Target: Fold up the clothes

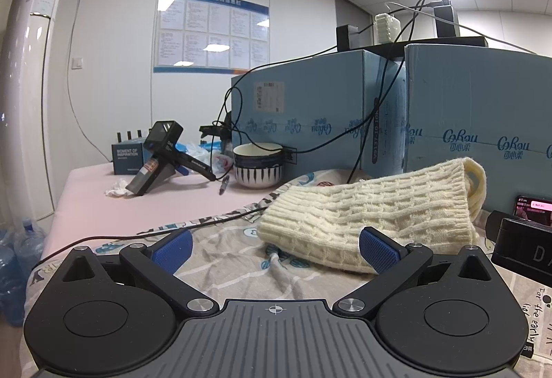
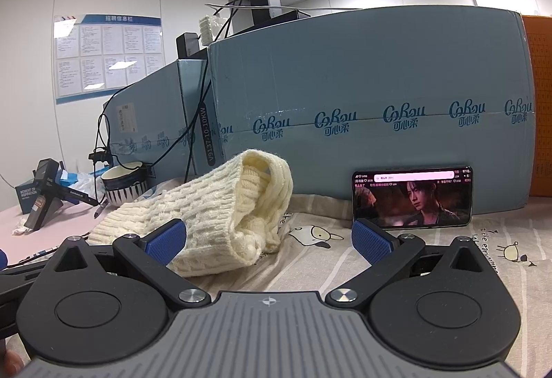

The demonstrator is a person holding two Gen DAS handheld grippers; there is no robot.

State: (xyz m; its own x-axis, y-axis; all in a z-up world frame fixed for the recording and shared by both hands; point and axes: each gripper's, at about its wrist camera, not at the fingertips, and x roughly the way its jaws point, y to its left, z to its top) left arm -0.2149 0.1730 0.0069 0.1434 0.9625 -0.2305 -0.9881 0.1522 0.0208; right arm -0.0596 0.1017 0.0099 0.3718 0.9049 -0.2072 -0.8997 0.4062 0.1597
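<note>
The cream knitted sweater (image 1: 372, 209) lies in a soft lump on the printed sheet (image 1: 220, 260) that covers the counter, right in front of the big blue boxes (image 2: 362, 95). It is bunched up, with one end lifted and curled over, so it does not look folded yet.

The left hand-held gripper (image 1: 274, 248) is wide open and holds nothing. Its right finger sits just beside the near edge of the sweater. The right hand-held gripper (image 2: 269, 238) is wide open too, with nothing in it. Its left finger is close to the sweater's near edge.

To do this step well, I think each gripper should pinch a thin edge of the knit, not the fat lump. Then pull the sweater flat first. Thick wool slips and springs back, so grab deep enough and move slowly.

A phone (image 2: 412, 197) leans on a box just beside the sweater, and a striped bowl (image 1: 258, 166) and a black cable (image 1: 207, 224) are near. Keep the cloth from dragging them.

I cannot see the sleeves, the neck, or what is under the lump. The sweater's far side is hidden too.
</note>
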